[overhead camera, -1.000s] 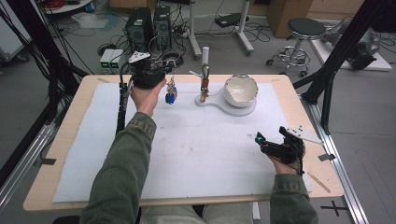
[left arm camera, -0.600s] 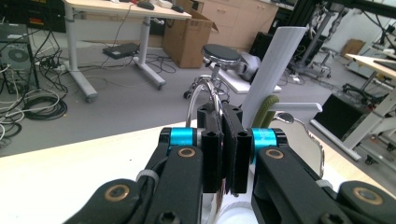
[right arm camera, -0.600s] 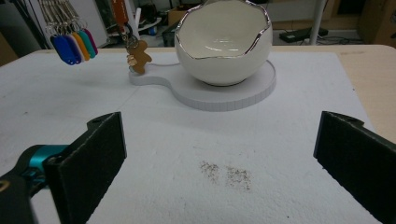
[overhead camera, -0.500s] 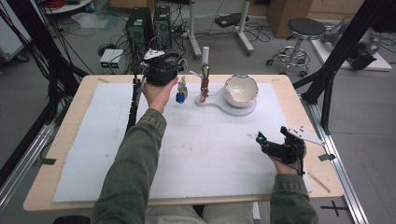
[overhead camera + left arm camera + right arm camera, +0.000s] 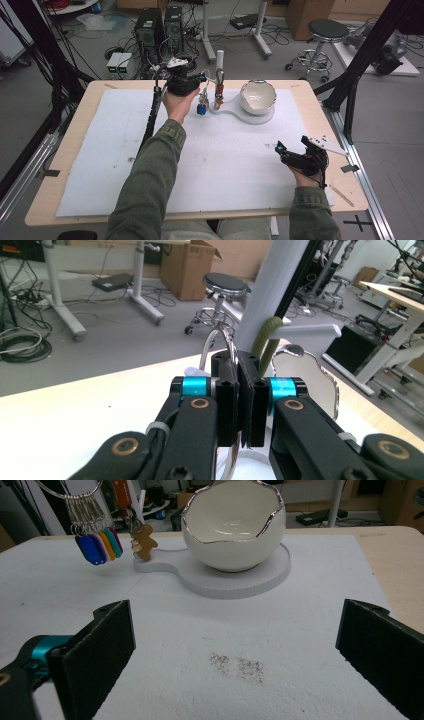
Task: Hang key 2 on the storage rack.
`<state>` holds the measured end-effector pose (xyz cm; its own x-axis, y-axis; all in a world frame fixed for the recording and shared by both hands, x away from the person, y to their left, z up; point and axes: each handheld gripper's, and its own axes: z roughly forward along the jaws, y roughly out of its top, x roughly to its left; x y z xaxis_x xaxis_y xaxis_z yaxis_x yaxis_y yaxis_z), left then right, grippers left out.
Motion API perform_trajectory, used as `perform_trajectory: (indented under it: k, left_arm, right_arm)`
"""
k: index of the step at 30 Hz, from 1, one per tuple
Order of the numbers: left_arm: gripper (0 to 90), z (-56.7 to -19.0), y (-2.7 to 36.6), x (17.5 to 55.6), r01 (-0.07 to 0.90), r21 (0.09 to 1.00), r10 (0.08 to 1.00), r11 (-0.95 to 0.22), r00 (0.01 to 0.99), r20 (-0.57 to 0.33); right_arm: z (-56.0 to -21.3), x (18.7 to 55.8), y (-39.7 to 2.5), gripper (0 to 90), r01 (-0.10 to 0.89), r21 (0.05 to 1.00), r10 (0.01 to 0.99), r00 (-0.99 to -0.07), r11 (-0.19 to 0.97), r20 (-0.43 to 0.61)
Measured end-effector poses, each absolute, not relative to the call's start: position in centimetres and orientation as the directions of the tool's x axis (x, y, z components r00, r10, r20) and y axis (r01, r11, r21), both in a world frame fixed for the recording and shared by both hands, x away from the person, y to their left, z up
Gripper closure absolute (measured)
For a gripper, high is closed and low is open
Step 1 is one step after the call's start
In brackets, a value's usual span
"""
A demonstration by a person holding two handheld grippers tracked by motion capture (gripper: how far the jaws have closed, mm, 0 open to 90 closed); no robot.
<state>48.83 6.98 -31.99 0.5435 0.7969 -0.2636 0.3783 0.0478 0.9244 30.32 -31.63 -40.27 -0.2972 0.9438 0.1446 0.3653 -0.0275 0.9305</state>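
My left gripper [image 5: 192, 85] is up at the far edge of the table, jaws pinched shut on a metal key ring [image 5: 226, 347]; in the left gripper view the wire loop runs between the two pads. The coloured key tags [image 5: 201, 107] hang straight down from it, so the bunch's long axis is vertical.

Landmark: the white post [image 5: 220, 62] on the flat white stand [image 5: 232, 107]. The ring and tags are just to the near-left of that post, close but whether touching I cannot tell. A gingerbread-man charm [image 5: 144, 542] already hangs at the post, just right of the tags in the right gripper view. The white bowl [image 5: 258, 97] with the silver rim sits on the same stand, on the side of the post away from my left gripper.

Judgement: the move likely turns on getting the ring onto or off the post, a short shift toward it. Left hand is far nearer.

My right gripper [image 5: 289, 154] rests well back from the post, near the table's near-right corner, jaws wide apart with nothing between them, aimed at the bowl.

Hidden: post's top is cut off in the right gripper view; post's hook or peg unclear; my own jaws block the ring's lower half.
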Motion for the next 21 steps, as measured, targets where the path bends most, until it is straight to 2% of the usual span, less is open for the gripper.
perform_trajectory:
  k: [18,19,21]
  left_arm:
    - [85.4,-34.4,5.2,49.7,0.421,0.906,0.780,-0.043,0.580,-0.233]
    - [83.7,-34.4,5.3,49.8,0.428,0.903,0.778,-0.044,0.582,-0.238]
    - [73.8,-34.5,5.6,49.9,0.425,0.905,0.779,-0.027,0.577,-0.247]
  right_arm:
    - [-40.6,30.4,-32.0,1.5,0.377,0.925,0.945,-0.285,-0.042,0.159]
    - [-40.6,30.4,-32.0,1.5,0.377,0.925,0.945,-0.285,-0.043,0.160]
    - [-40.6,30.3,-32.0,1.5,0.380,0.924,0.945,-0.284,-0.046,0.164]
